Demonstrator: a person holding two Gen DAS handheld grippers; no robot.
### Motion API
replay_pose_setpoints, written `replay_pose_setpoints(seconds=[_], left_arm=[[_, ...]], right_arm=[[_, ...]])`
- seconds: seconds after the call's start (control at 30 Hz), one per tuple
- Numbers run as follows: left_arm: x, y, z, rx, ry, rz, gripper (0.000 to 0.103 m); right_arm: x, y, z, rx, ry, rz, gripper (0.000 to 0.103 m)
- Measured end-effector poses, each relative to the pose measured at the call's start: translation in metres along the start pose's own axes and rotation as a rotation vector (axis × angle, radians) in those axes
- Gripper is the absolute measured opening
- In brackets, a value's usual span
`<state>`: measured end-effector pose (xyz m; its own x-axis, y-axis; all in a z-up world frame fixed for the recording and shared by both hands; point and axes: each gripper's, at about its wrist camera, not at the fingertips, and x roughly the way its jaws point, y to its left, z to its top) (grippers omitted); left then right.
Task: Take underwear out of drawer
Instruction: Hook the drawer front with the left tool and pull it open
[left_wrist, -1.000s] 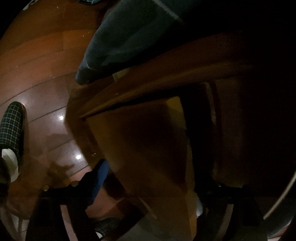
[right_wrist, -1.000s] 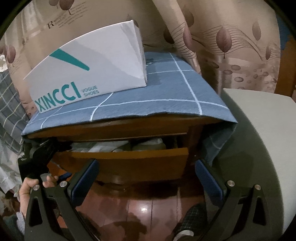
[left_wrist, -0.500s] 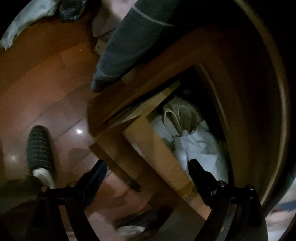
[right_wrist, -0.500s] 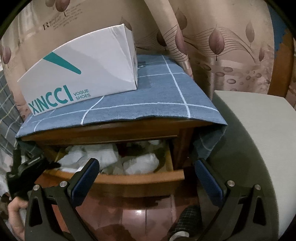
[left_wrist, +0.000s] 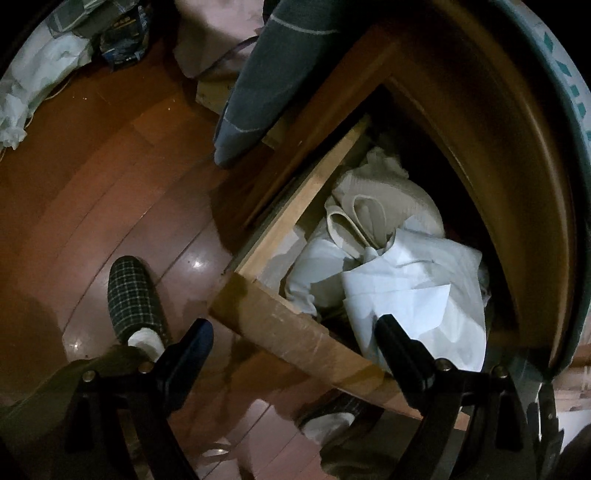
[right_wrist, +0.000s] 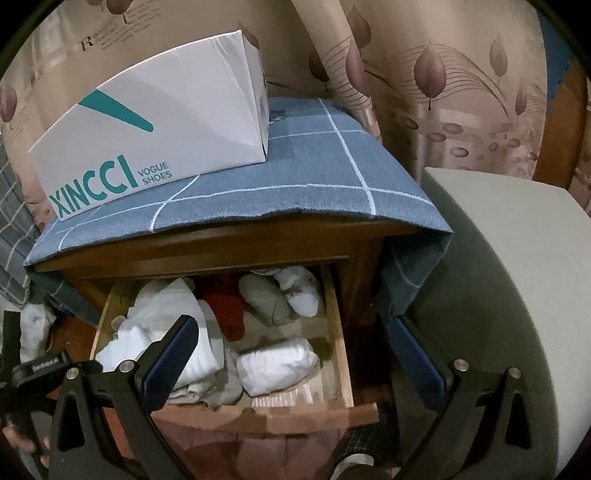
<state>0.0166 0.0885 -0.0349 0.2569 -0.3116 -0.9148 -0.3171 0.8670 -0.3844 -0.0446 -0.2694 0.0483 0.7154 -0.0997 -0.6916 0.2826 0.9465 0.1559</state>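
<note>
The underwear (right_wrist: 277, 365), a rolled white bundle, lies in the lower middle of the right wrist view, on the bare wooden bottom of the open drawer (right_wrist: 341, 332), near its front right corner. Around it in the drawer lie other pale folded clothes (right_wrist: 166, 325) to the left, a red piece (right_wrist: 225, 306) in the middle, and a grey roll (right_wrist: 264, 299) and a white roll (right_wrist: 301, 291) toward the back.

My right hand-held gripper (right_wrist: 291, 354) hangs in front of the drawer with its jaws wide apart, clamped on nothing. My left hand-held gripper (left_wrist: 291, 347) sits at the bottom of its own view, also spread wide and empty, straddling the drawer's front board, one finger over the white clothes (left_wrist: 413, 288) inside.

The drawer belongs to a wooden nightstand (right_wrist: 229, 243) covered by a blue checked cloth (right_wrist: 314, 177), and a white XINCCI shoe box (right_wrist: 155, 133) stands on it at upper left. A grey cushion (right_wrist: 509, 280) fills the right side, patterned curtains (right_wrist: 443, 74) hang behind. In the left wrist view my checked slipper (left_wrist: 133, 295) rests on the glossy wooden floor (left_wrist: 92, 184) at lower left.
</note>
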Motion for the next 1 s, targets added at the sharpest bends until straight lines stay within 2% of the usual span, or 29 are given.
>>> replay_pose_setpoints(seconds=[0.17, 0.5, 0.7, 0.8, 1.0], left_arm=[[0.002, 0.003, -0.010, 0.059, -0.003, 0.040, 0.093], [-0.003, 0.003, -0.019, 0.109, 0.027, 0.078, 0.093], [-0.001, 0.009, -0.019, 0.096, 0.053, 0.085, 0.093], [-0.004, 0.003, -0.019, 0.140, 0.029, 0.113, 0.093], [-0.007, -0.001, -0.019, 0.154, 0.002, 0.148, 0.092]], right_arm=[[0.002, 0.005, -0.001, -0.021, 0.011, 0.006, 0.102], [0.006, 0.009, 0.001, -0.027, 0.025, 0.020, 0.102], [0.012, 0.013, -0.001, -0.038, 0.055, 0.040, 0.102], [0.014, 0.012, 0.000, -0.043, 0.057, 0.042, 0.102], [0.021, 0.010, -0.003, -0.025, 0.101, 0.059, 0.102]])
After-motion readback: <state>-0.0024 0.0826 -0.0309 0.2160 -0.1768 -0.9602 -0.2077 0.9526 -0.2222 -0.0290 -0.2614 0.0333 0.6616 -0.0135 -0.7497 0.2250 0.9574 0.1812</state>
